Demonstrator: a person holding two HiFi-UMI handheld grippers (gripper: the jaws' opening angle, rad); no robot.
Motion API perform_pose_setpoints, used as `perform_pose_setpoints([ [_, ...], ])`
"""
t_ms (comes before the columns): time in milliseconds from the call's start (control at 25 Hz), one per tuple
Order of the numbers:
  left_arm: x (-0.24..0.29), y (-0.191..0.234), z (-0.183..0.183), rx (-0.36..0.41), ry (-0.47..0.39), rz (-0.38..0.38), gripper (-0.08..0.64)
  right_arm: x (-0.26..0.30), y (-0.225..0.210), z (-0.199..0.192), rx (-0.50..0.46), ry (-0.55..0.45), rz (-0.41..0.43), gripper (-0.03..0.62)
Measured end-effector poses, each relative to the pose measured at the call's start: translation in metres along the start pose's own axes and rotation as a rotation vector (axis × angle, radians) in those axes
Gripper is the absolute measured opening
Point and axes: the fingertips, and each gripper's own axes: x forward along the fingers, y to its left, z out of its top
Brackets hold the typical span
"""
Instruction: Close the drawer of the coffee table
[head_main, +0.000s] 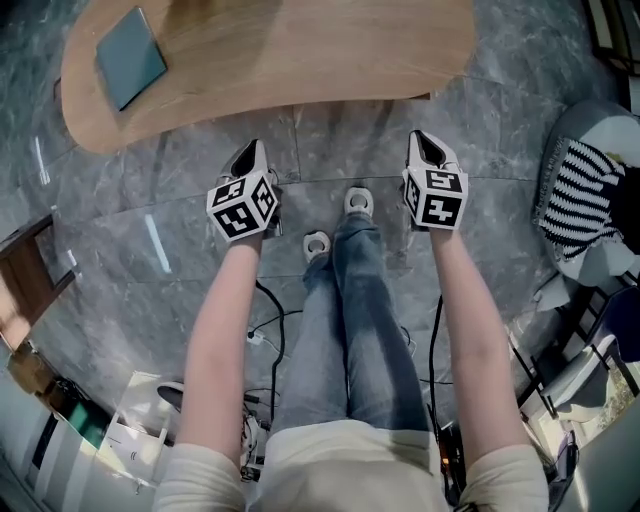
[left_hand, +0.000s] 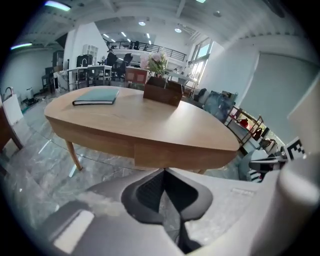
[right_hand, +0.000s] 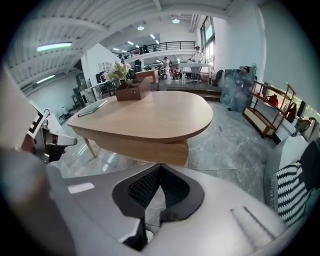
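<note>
Both tools are closed down to nothing as I read them. The left gripper (head_main: 248, 152) and the right gripper (head_main: 426, 142) each have their jaws pressed together with nothing between them, and both hang over the floor (head_main: 150, 210) just short of the near edge of the coffee table (head_main: 300, 60). The drawer (left_hand: 180, 155) sits in the apron under that near edge, its front facing me. From the gripper views I cannot tell whether it is fully home or a little proud (the right gripper view shows a corner at its end that may be a gap or just the frame). My main worry is the push. Two narrow closed tips on smooth wood give little contact, so one could skid up under the tabletop lip or off the end of the front. If one tip lands before the other, or both sit toward one end, I would expect the drawer to rack on its runners and jam. Too hard a shove on this polished stone could slide the whole table, which would jolt the planter box (left_hand: 162, 92) near the far edge and the book (head_main: 130, 57) near the left end. If the drawer is already flush, any push moves only the table. My shoes (head_main: 358, 202) are near the table too, so a step forward could kick a leg.
</note>
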Motion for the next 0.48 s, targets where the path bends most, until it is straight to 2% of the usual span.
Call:
perform_pose_setpoints([
  [240, -0.043, -0.019, 0.002, 0.017, -0.056, -0.043, 0.002, -0.050, 0.031, 0.004, 0.017, -0.086, 0.017, 0.002],
  [480, -0.094, -0.032, -0.002, -0.028, -0.069, -0.077, 0.002, -0.105, 0.063, 0.006, 0.040, -0.140, 0.040, 0.002],
])
